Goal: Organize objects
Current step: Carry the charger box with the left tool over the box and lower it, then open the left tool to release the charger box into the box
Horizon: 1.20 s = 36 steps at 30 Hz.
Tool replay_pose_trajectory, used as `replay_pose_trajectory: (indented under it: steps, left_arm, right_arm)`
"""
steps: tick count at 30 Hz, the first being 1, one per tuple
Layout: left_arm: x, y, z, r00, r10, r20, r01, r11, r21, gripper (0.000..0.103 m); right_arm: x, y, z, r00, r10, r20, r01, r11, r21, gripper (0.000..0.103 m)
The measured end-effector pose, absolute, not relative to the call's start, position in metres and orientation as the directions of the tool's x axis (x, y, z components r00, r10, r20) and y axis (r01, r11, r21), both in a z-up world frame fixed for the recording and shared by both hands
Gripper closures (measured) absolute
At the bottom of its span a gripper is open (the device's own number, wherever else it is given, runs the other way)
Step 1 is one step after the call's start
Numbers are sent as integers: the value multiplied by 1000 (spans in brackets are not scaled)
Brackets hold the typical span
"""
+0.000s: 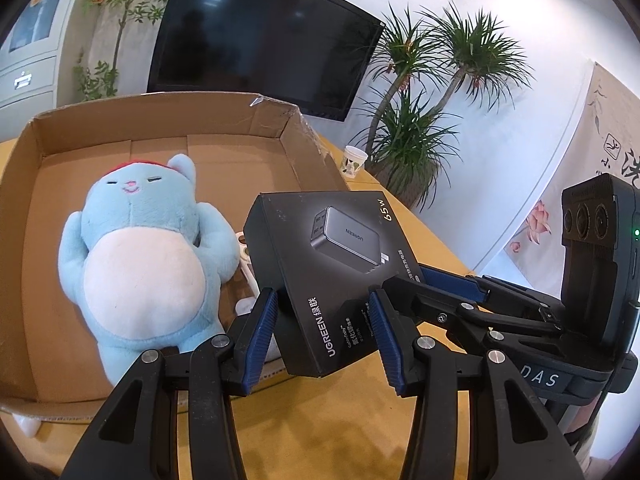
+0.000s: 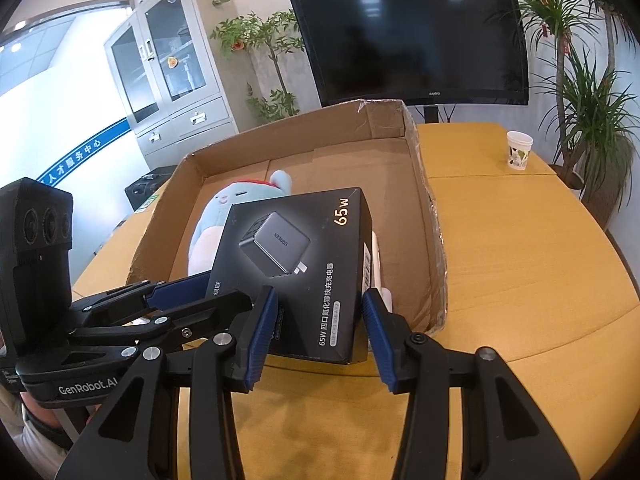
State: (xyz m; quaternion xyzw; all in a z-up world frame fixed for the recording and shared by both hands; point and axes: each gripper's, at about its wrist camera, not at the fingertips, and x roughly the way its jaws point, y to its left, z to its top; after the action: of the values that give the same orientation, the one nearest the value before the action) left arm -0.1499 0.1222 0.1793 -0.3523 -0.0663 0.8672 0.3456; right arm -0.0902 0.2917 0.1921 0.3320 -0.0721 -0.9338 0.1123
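Observation:
A black UGREEN charger box (image 1: 332, 264) is held tilted above the near edge of an open cardboard box (image 1: 160, 120). My left gripper (image 1: 323, 306) is shut on one end of the charger box; my right gripper (image 2: 319, 304) is shut on the other end of the charger box (image 2: 296, 264). Each gripper shows in the other's view, the right at the right side (image 1: 452, 280), the left at the left side (image 2: 176, 288). A light blue plush toy (image 1: 140, 256) lies on its back inside the cardboard box (image 2: 424, 184). It is partly hidden behind the charger box in the right wrist view (image 2: 224, 208).
A white object (image 2: 378, 268) lies in the cardboard box under the charger box. A paper cup (image 2: 519, 150) stands on the yellow table (image 2: 520, 248) at the far right. A black TV (image 2: 412, 36), potted plants (image 1: 420, 120) and a grey cabinet (image 2: 172, 80) stand behind.

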Motion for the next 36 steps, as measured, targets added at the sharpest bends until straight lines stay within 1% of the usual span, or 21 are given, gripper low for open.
replay_pose_trajectory:
  steps: [17,29,30,32,33,34,36]
  left_arm:
    - [-195,145,161,-489,632,-602,-544,-760,-355,58]
    - [-220,157,134,-445,626,-641,-516,-764,-387,57]
    - [-221,157,133,-441,630,-638,-516,-760,-394,56]
    - [-219,154,135,-450,628,-635,-514,-764,-391,50]
    - [-215,150,141,-475,615,-629,-513,-775,-371,44]
    - [-212,147,146,-494,607,-623,-511,-782,-356,32]
    - [-201,137,160,-530,598,-602,-508,-792,-339,21]
  right_arm:
    - [-125,306,171,-732,-246,-635,136,-966,217,60]
    - [-146,313,149,-707,-228,-670,114,-971,210,60]
    - [-146,313,148,-706,-222,-672,113,-973,204,60]
    - [-144,313,150,-711,-204,-673,107,-977,183,57]
    - [-142,312,152,-716,-194,-671,101,-979,175,51]
    - [-139,311,155,-724,-177,-667,92,-983,160,46]
    - [-131,306,163,-743,-148,-653,90,-988,122,41]
